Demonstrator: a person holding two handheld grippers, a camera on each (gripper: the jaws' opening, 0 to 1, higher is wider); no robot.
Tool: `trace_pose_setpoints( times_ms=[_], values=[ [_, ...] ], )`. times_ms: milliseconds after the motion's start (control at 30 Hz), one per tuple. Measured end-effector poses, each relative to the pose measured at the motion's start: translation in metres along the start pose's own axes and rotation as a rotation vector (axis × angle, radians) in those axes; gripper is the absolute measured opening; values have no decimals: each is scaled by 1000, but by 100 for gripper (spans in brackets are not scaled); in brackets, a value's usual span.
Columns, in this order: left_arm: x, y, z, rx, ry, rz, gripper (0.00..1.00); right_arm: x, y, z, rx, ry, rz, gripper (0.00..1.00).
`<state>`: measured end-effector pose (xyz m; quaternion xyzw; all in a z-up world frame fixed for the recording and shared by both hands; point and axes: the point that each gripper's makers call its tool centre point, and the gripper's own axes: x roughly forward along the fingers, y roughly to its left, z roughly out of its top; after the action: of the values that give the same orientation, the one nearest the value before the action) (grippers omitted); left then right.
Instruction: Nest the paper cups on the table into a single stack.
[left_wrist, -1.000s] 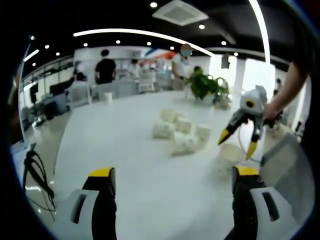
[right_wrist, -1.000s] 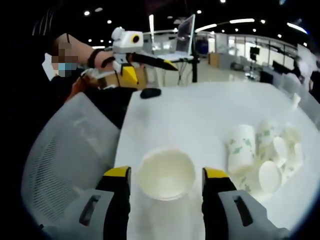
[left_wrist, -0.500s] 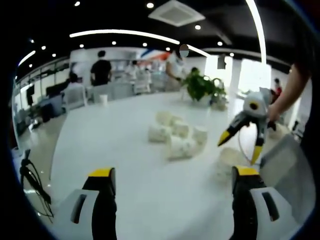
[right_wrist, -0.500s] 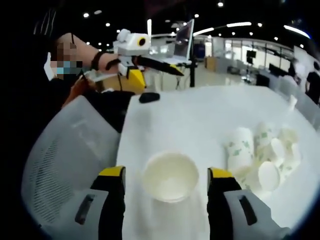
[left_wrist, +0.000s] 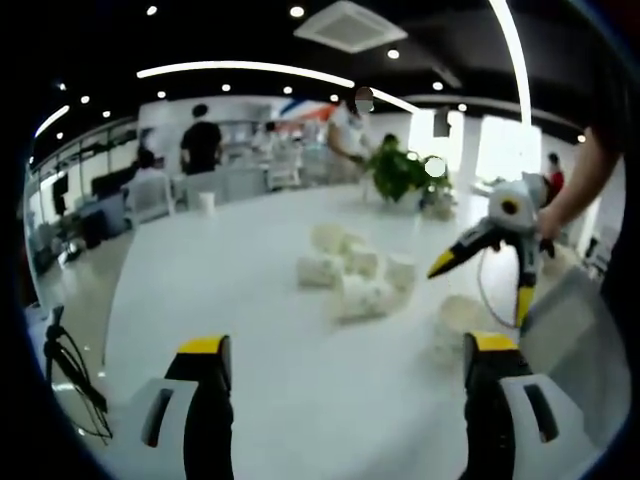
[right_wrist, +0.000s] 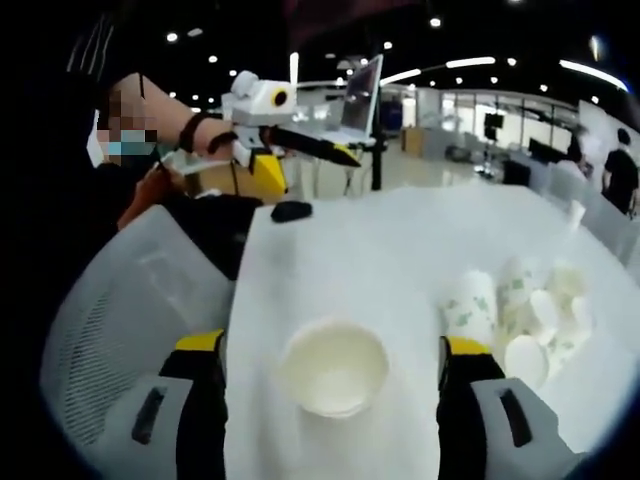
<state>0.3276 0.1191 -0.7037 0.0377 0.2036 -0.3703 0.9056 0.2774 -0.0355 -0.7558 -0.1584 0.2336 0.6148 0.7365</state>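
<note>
White worktop carries an upright cup between the gaping right hand-held gripper, which should descend squarely before clenching; the left hand-held gripper gapes empty.

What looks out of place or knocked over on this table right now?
Most paper cups lie tipped on their sides in a loose heap instead of standing. One cup stands apart, upright and mouth up, between the open jaws of the right gripper. Nothing looks spilled or damaged.
</note>
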Motion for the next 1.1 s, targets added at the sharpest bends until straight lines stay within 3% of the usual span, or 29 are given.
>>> trace_pose_setpoints(
  times_ms=[300, 367, 433, 767, 1100],
  values=[
    [-3, -1, 2, 4, -5, 1, 97, -3, -1, 0, -15, -11, -16, 95],
    [-3, -1, 1, 4, -5, 1, 97, -3, -1, 4, -17, -40, -25, 100],
    [-3, -2, 1, 6, -5, 1, 97, -5, 0, 10, -46, -73, -21, 100],
    [-4, -2, -1, 4, -5, 0, 96, -5, 1, 7, -45, -51, -27, 100],
    [-2, -2, 0, 1, -8, -5, 96, -29, -10, 8, -34, -87, -94, 100]
  ],
)
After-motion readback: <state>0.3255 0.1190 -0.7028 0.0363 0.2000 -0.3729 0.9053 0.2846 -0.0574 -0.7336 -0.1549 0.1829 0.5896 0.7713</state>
